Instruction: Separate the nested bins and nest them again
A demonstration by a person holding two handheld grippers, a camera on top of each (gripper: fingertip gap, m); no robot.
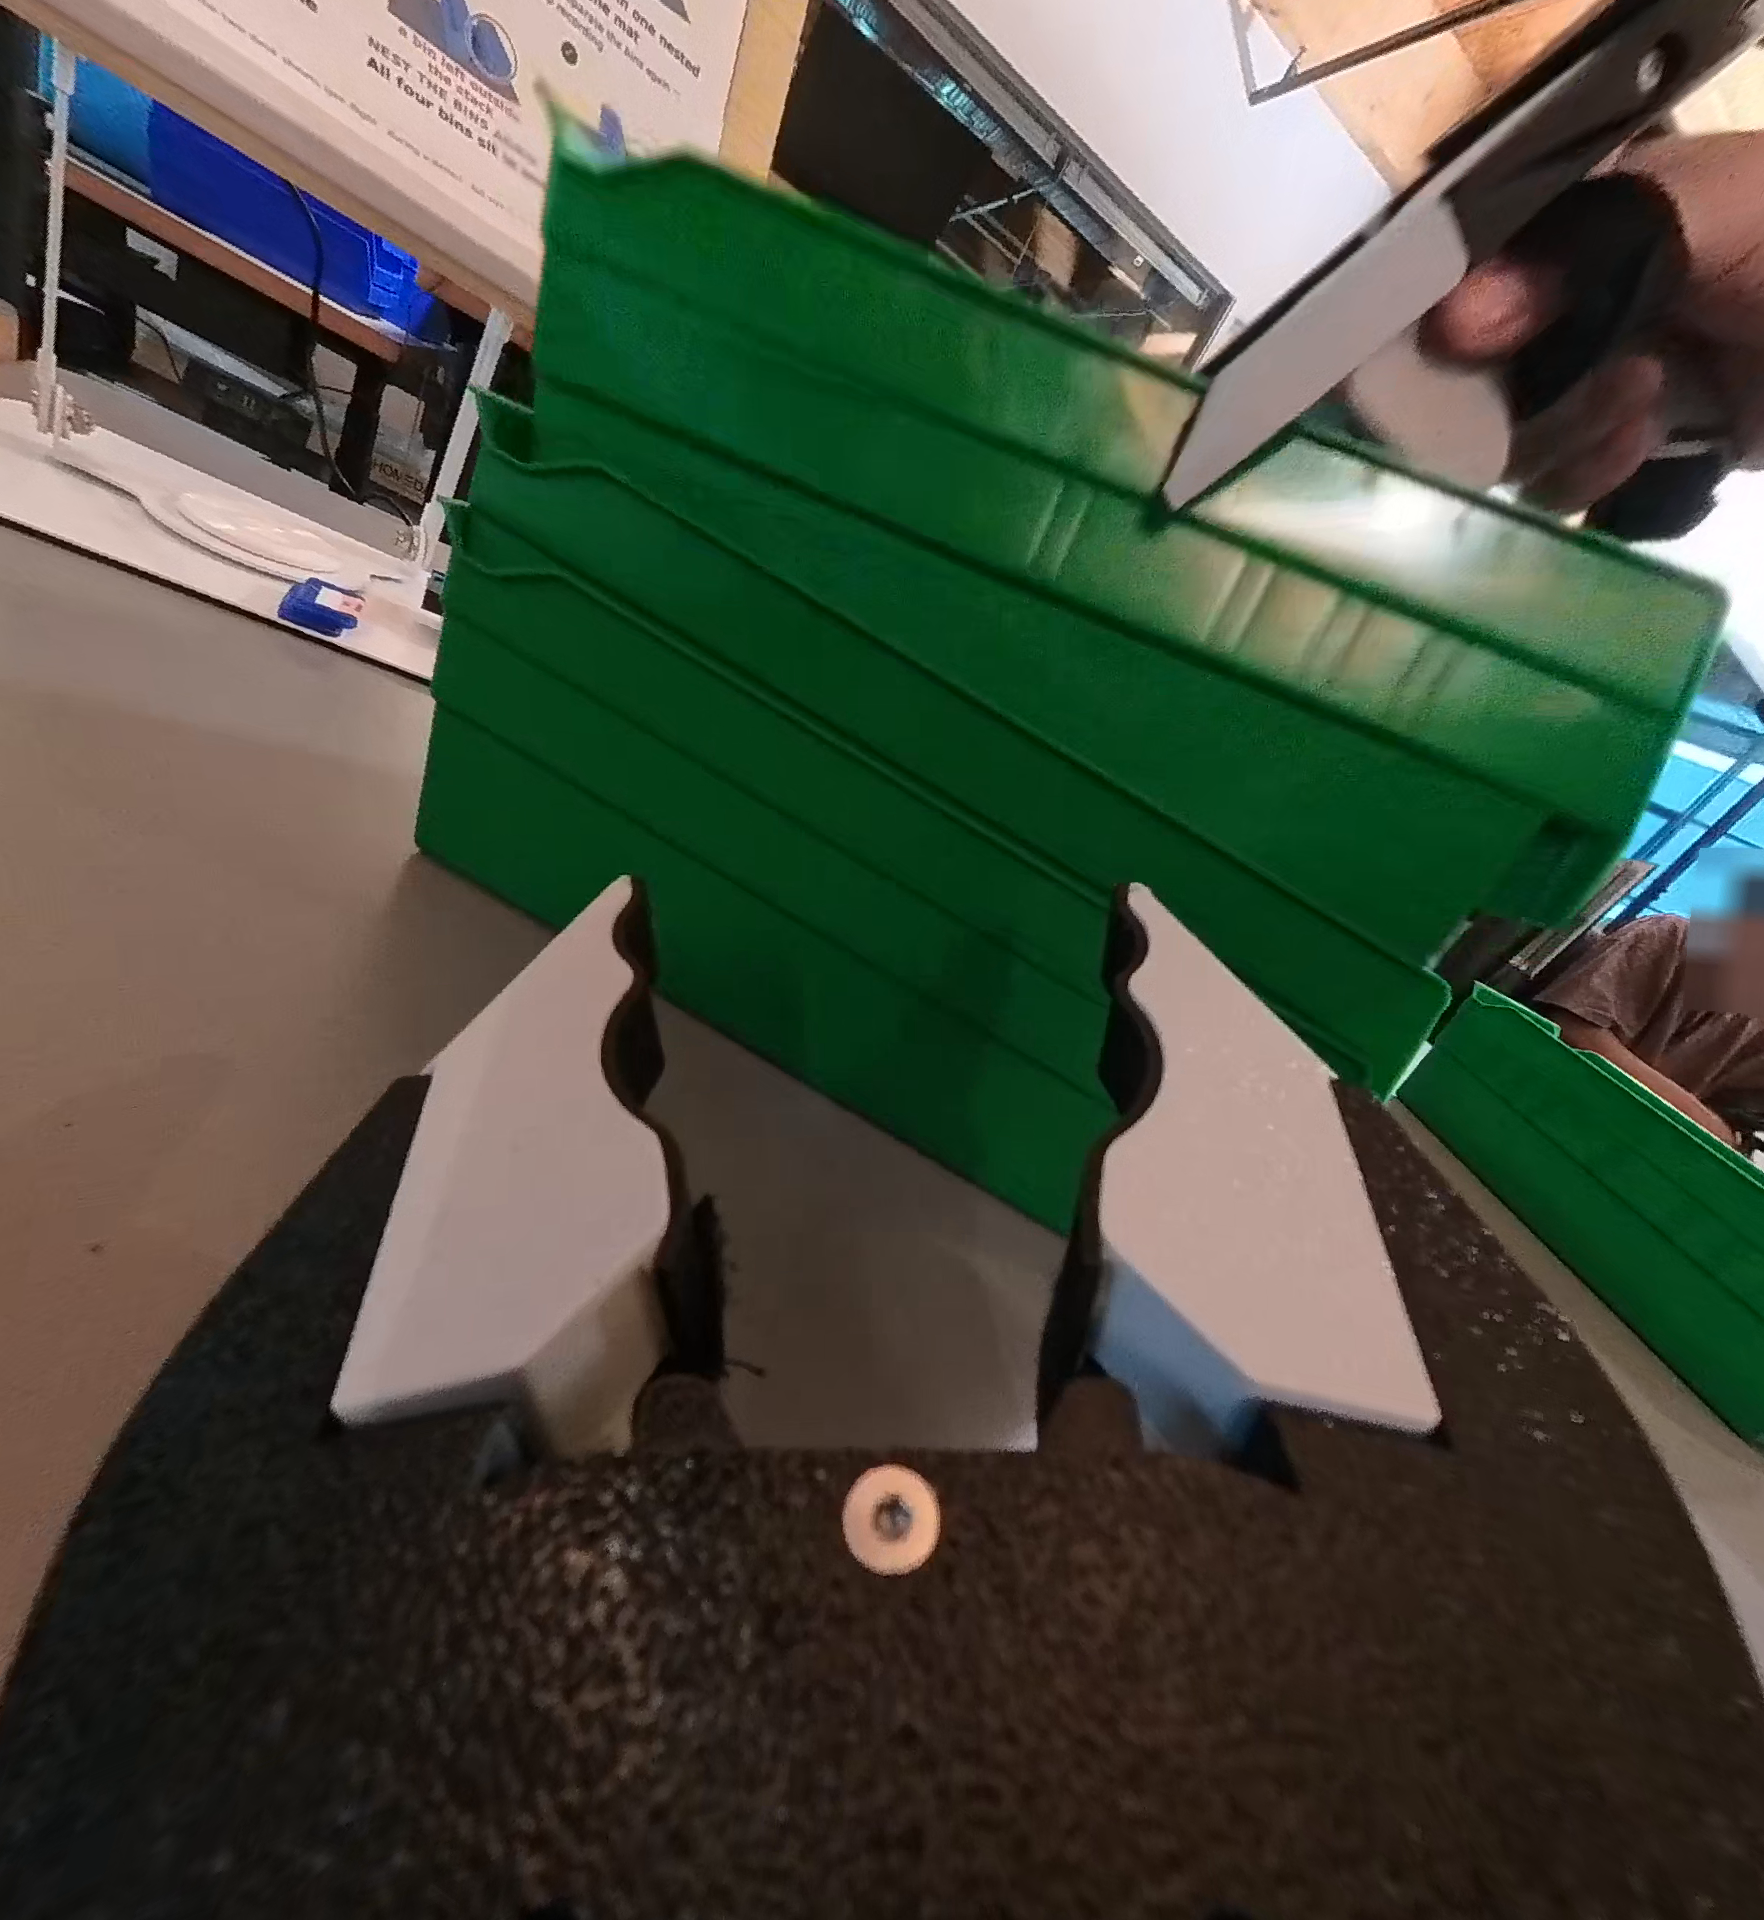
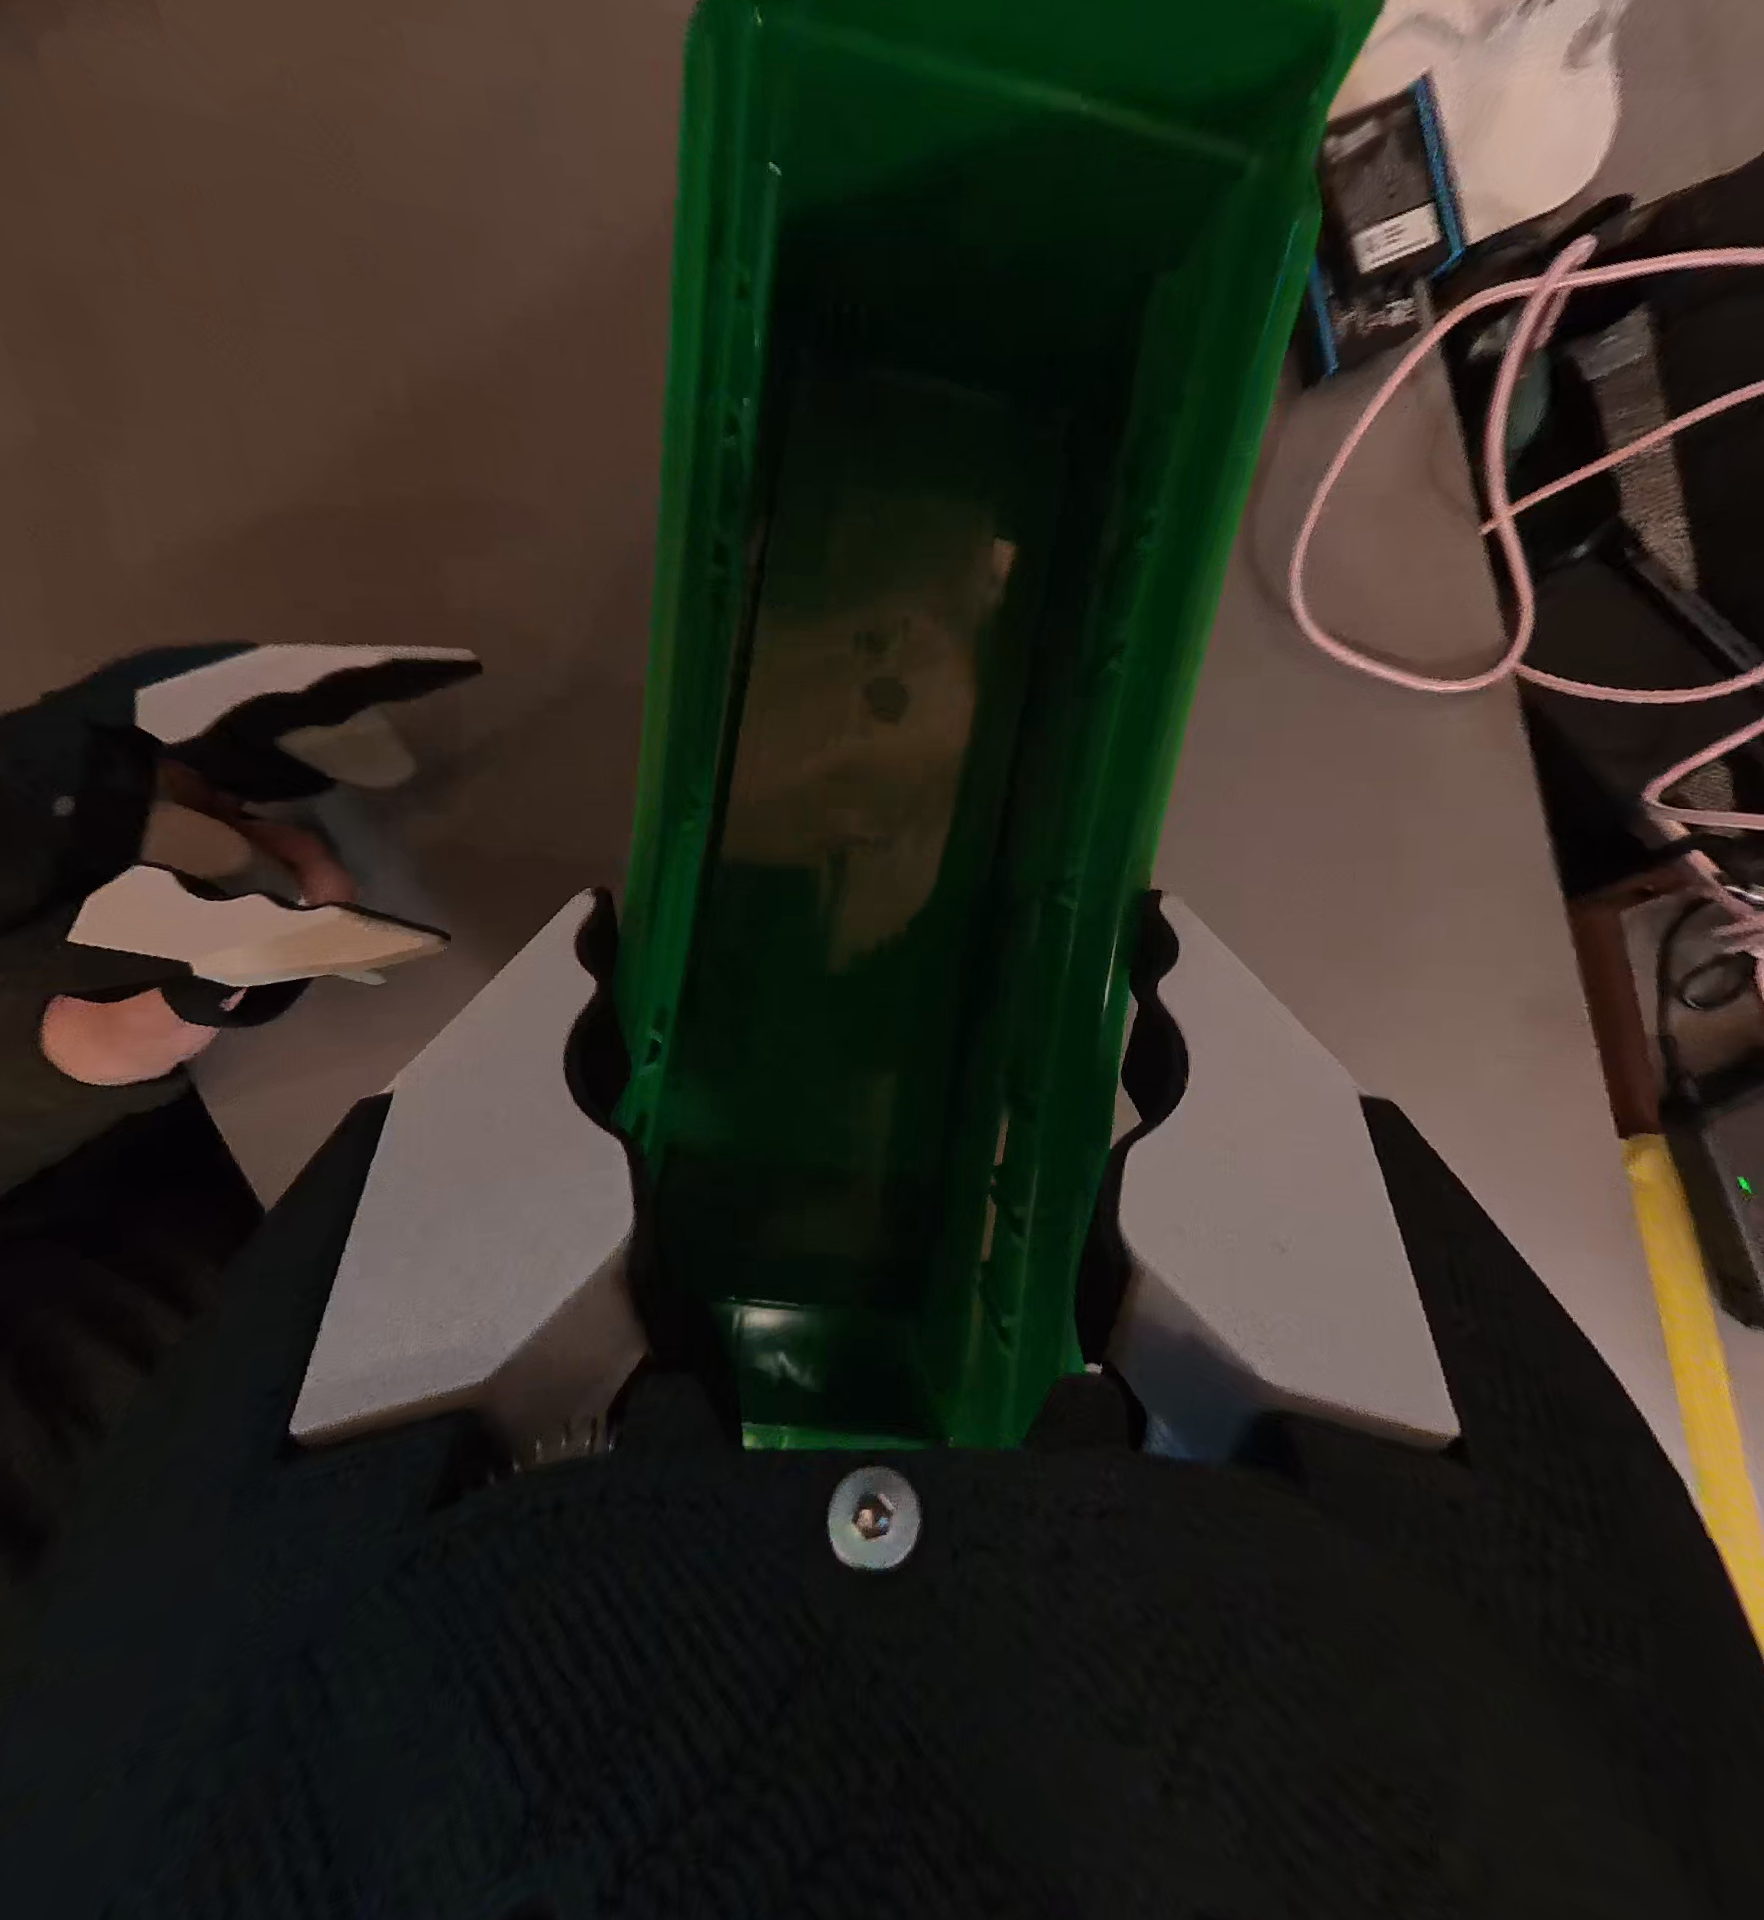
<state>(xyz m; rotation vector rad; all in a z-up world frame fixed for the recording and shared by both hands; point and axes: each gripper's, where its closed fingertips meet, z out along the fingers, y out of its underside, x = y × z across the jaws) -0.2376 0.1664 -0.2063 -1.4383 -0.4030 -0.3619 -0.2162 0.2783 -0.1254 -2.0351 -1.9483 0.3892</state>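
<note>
A stack of nested green bins (image 1: 857, 831) stands on the grey table (image 1: 130, 831). The top green bin (image 1: 857, 343) is raised and tilted above the others. My right gripper (image 2: 878, 935) is shut across this bin's narrow width (image 2: 961, 312), one finger against each side wall; in the left wrist view its finger (image 1: 1273, 395) reaches the bin's rim. My left gripper (image 1: 878, 904) is open and empty, low at the foot of the stack; in the right wrist view it (image 2: 431, 810) is apart to the left of the bin.
More green bins (image 1: 1636, 1226) lie on the table to the right of the stack. A white stand base (image 1: 234, 530) and a small blue object (image 1: 322, 608) are at far left. A pink cable (image 2: 1429, 520), a black device (image 2: 1761, 1226) and a yellow-taped edge (image 2: 1688, 1351) are at right.
</note>
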